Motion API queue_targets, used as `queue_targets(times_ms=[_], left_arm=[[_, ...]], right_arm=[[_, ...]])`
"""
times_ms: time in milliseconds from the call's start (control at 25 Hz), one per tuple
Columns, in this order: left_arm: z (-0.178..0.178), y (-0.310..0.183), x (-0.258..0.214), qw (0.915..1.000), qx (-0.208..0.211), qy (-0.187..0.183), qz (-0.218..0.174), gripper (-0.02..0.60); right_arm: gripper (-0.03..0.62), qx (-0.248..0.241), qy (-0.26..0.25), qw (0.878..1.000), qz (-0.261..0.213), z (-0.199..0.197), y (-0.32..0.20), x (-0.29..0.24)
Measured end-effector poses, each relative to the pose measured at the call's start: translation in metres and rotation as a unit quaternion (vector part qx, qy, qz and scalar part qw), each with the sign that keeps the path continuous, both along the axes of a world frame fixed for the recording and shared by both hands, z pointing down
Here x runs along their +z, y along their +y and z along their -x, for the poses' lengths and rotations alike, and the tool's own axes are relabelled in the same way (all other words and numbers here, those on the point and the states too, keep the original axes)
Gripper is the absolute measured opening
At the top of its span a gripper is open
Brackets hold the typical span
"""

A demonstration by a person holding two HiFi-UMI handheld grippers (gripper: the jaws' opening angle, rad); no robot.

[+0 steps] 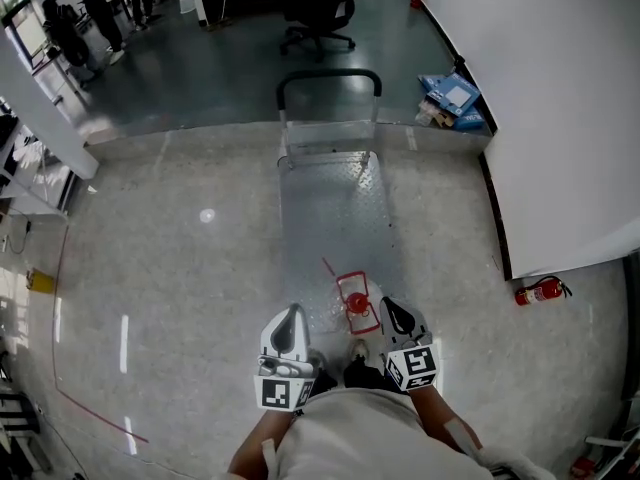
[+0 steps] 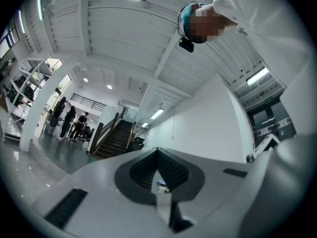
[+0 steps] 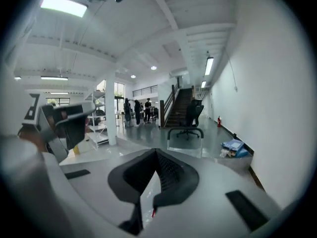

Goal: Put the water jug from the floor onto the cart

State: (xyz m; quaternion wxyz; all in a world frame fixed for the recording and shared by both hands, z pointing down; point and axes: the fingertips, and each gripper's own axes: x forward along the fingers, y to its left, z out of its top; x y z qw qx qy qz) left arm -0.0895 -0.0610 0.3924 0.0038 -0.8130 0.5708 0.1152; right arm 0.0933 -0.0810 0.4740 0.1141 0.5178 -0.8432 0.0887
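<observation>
A clear water jug with a red cap and red handle (image 1: 357, 303) stands upright at the near end of the metal cart's deck (image 1: 335, 208), seen from straight above. The cart's black handle (image 1: 328, 78) is at the far end. My left gripper (image 1: 291, 314) hangs just left of the jug and my right gripper (image 1: 392, 309) just right of it, both above the jug and apart from it. In the left gripper view the jaws (image 2: 157, 151) meet at the tips with nothing held. The right gripper's jaws (image 3: 156, 152) are likewise shut and empty, pointing toward the cart handle (image 3: 184, 130).
A white wall (image 1: 560, 118) runs along the right, with a red fire extinguisher (image 1: 540, 290) at its foot and blue boxes (image 1: 452, 96) further on. An office chair (image 1: 318, 18) stands beyond the cart. People (image 1: 90, 8) stand far left. White shelving (image 1: 30, 178) lines the left.
</observation>
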Motion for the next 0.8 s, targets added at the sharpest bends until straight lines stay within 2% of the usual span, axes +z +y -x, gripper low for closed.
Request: queue_targets(times_ms=[120, 360, 800], left_arm=[[-0.007, 0.004, 0.004, 0.9999, 0.01, -0.001, 0.004, 0.003], [-0.017, 0.007, 0.0, 0.9997, 0.024, 0.0, 0.001, 0.003], [-0.017, 0.011, -0.001, 0.9998, 0.021, 0.002, -0.001, 0.003]], right_arm=[[0.011, 0.01, -0.018, 0.999, -0.028, -0.004, 0.013, -0.025], [0.011, 0.001, -0.033, 0.997, -0.064, 0.0, 0.025, -0.042], [0.011, -0.009, -0.039, 0.996, -0.077, 0.0, 0.027, -0.053]])
